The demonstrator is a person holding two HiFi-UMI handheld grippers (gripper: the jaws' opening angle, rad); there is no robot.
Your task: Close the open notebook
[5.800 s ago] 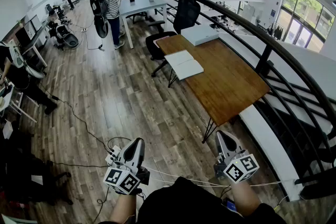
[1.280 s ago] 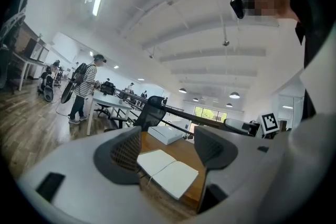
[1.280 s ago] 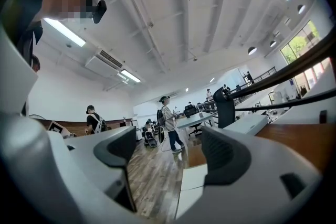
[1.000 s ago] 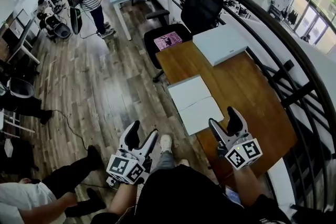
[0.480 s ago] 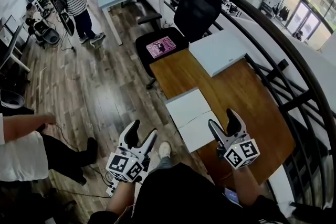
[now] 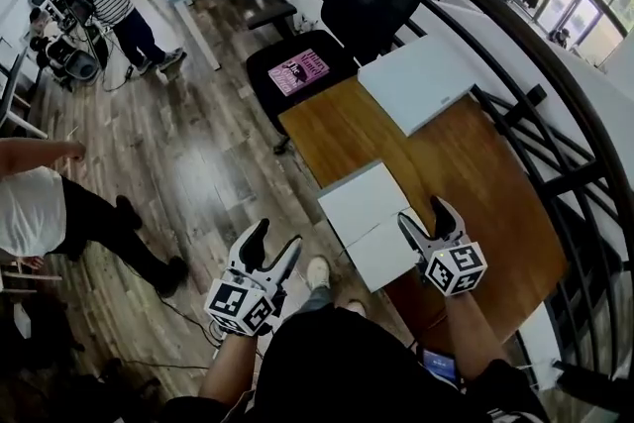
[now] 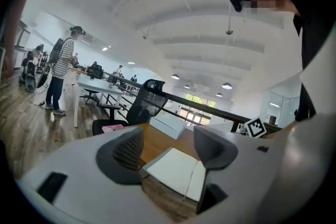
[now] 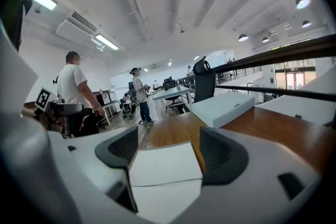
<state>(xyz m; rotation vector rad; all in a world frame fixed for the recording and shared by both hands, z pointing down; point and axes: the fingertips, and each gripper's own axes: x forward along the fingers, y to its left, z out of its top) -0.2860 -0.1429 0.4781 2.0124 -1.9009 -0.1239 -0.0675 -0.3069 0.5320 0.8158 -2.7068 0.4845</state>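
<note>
1. Head view. The notebook lies open and flat on the near left corner of the table, well apart from the white box at the far end. The right tongs hover at the right edge of the near page. The left tongs hang over the floor, off the table's left side. Step judged: approach; nothing is lifted yet.
2. Left gripper view. The left tongs stand apart and empty. The notebook shows ahead through the gap, beyond the pads.
3. Right gripper view. The right tongs stand wide apart with both pages of the notebook framed between them; I see no pad pressing on paper.
4. Next move, judged: slip one jaw under an outer page edge, nip it, and swing that half over the spine. The left tongs could steady the other half.
</note>
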